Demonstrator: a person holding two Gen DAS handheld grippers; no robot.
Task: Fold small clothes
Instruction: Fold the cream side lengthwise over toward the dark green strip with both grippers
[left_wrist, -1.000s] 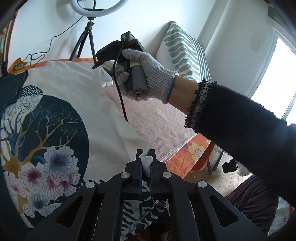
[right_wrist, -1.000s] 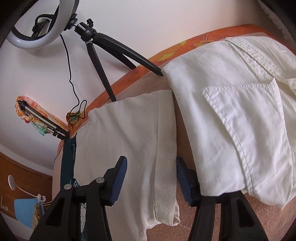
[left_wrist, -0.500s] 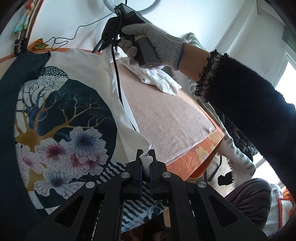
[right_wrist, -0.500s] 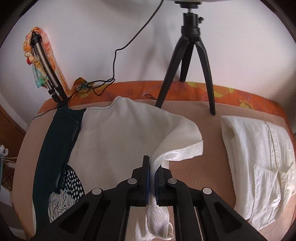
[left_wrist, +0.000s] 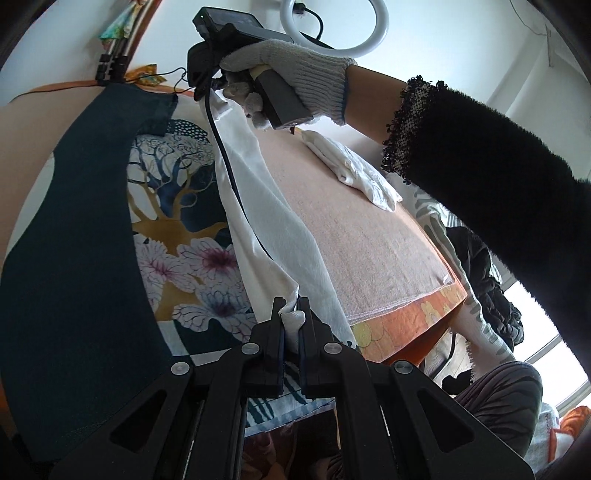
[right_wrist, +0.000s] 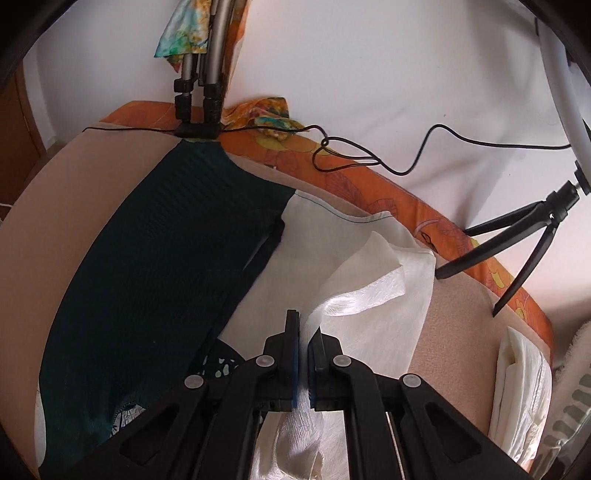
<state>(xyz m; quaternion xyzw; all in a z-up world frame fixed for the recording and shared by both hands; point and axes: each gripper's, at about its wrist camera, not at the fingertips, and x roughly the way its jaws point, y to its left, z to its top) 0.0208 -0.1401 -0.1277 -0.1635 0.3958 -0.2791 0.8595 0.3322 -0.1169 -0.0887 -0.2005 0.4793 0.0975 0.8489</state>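
Observation:
A white garment with a dark teal panel and a tree-and-flower print lies spread on the tan cloth-covered table. My left gripper is shut on the garment's near right edge. My right gripper is shut on the far right edge, a white sleeve, and shows from behind in the left wrist view in a gloved hand. The edge is lifted between both grippers and hangs over the print. The teal panel lies flat to the left.
A folded white garment lies at the table's far right, also in the right wrist view. A ring light on a black tripod and a cable stand at the back edge. A clamped tripod holds the far corner.
The right gripper closed on the white sleeve edge one second ago and has since carried it left over the garment. The left gripper stayed shut on the near edge and also swung left.

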